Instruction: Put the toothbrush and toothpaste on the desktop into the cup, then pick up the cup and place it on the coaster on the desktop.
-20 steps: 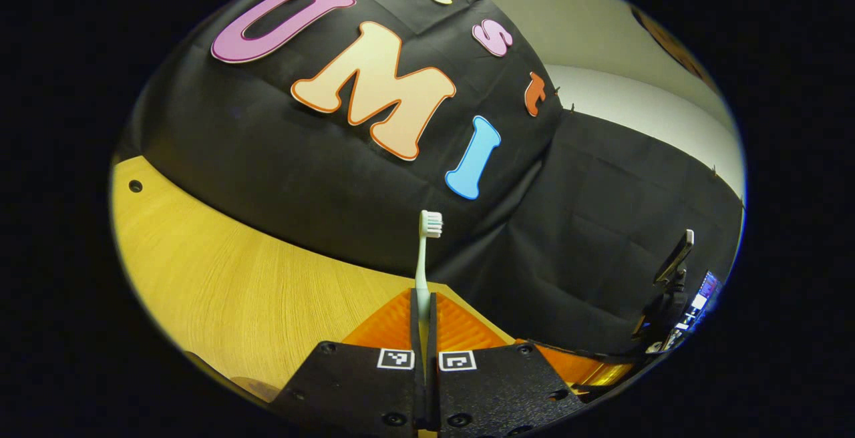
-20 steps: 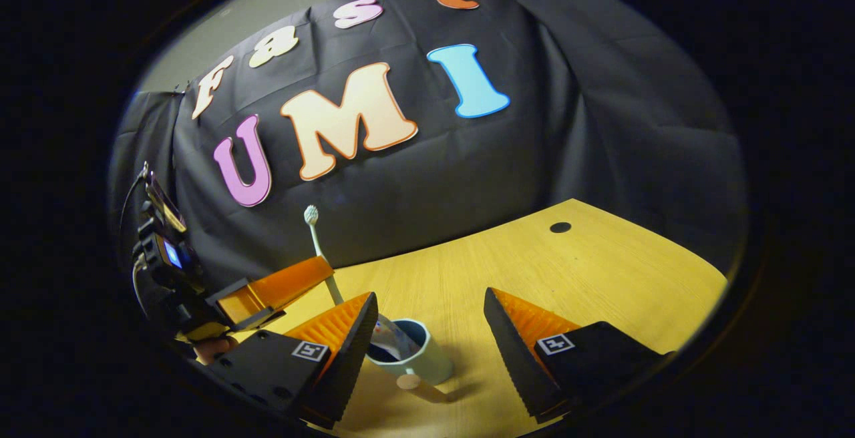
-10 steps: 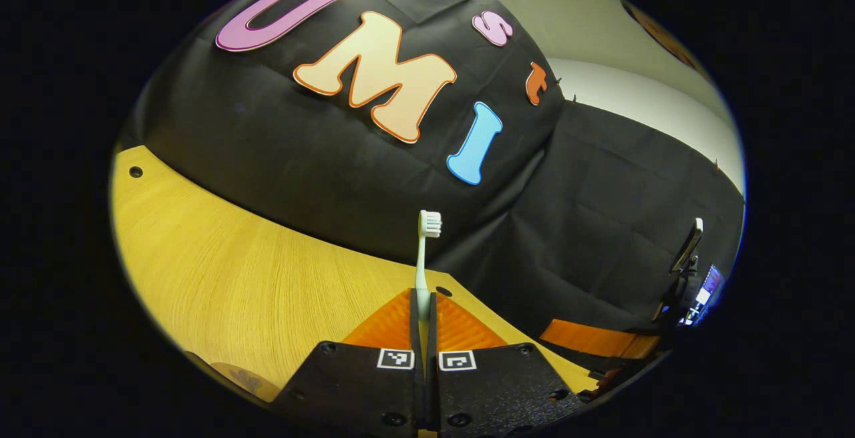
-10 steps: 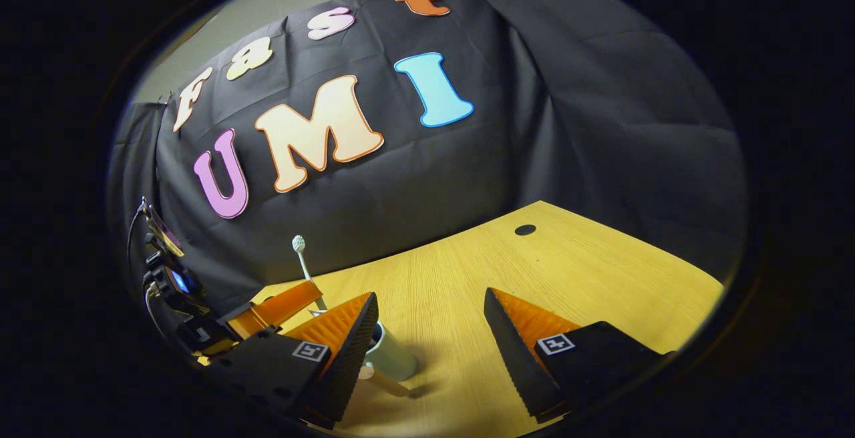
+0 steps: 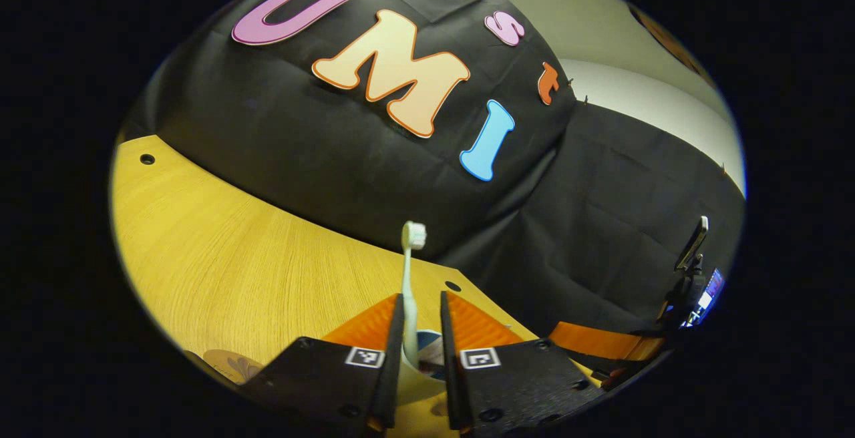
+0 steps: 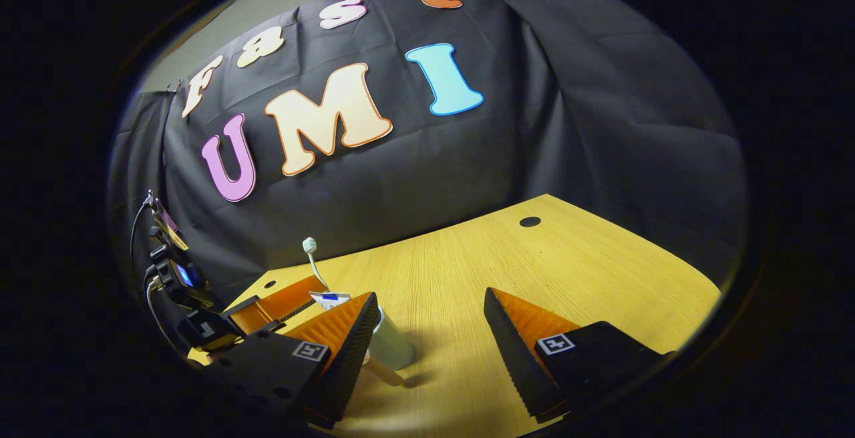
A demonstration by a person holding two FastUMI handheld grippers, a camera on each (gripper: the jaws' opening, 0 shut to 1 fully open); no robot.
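Note:
In the left gripper view, my left gripper stands open just above the cup. The pale toothbrush rises between its parted fingers, bristles up, leaning by the left finger with its lower end in the cup. From the right gripper view, the pale green cup sits on the desk, half hidden behind my right gripper's left finger. The toothbrush and the white toothpaste tube end stick out of it. My right gripper is open, close to the cup's right, holding nothing. The left gripper hovers over the cup.
A round patterned coaster lies at the desk's near edge, left of the cup. The wooden desk has a small cable hole and a black cloth wall behind. A phone on a mount stands off to the side.
My left gripper has come down over the cup and opened, letting go of the toothbrush, which now stands in the cup. The right gripper has barely shifted and stays open.

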